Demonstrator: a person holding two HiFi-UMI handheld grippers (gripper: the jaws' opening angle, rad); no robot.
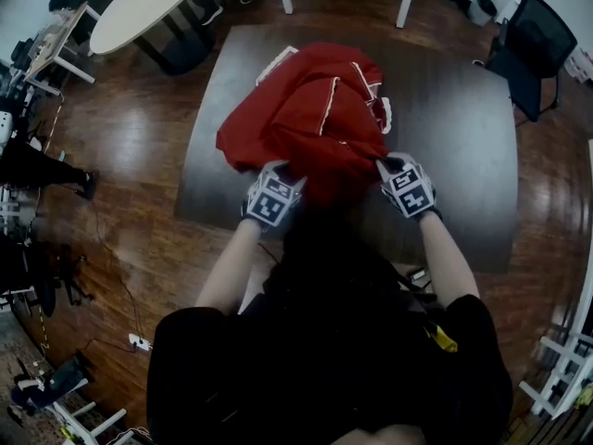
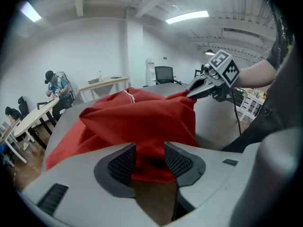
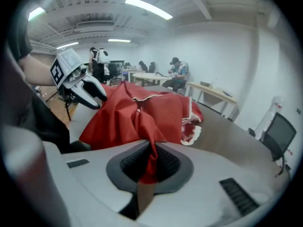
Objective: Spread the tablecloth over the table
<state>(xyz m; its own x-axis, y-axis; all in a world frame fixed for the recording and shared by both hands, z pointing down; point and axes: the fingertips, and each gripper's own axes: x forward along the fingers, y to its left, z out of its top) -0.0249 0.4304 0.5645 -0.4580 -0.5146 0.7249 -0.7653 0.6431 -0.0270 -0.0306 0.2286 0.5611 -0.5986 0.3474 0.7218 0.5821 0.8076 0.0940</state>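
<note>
Tablecloth (image 1: 315,109) soft, light, heaped ahead. Right hand-held gripper (image 3: 150,163) pinching fold; left hand-held gripper (image 2: 149,162) half-open, cloth loose between jaws. Best grip: hem corners.

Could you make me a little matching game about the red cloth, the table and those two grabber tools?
1 tablecloth
2 left gripper
3 right gripper
4 table

A pinched shut on a red fold
B dark, under the heap
C red, bunched up
D jaws apart, cloth between them

Pairs: 1-C, 2-D, 3-A, 4-B
</note>
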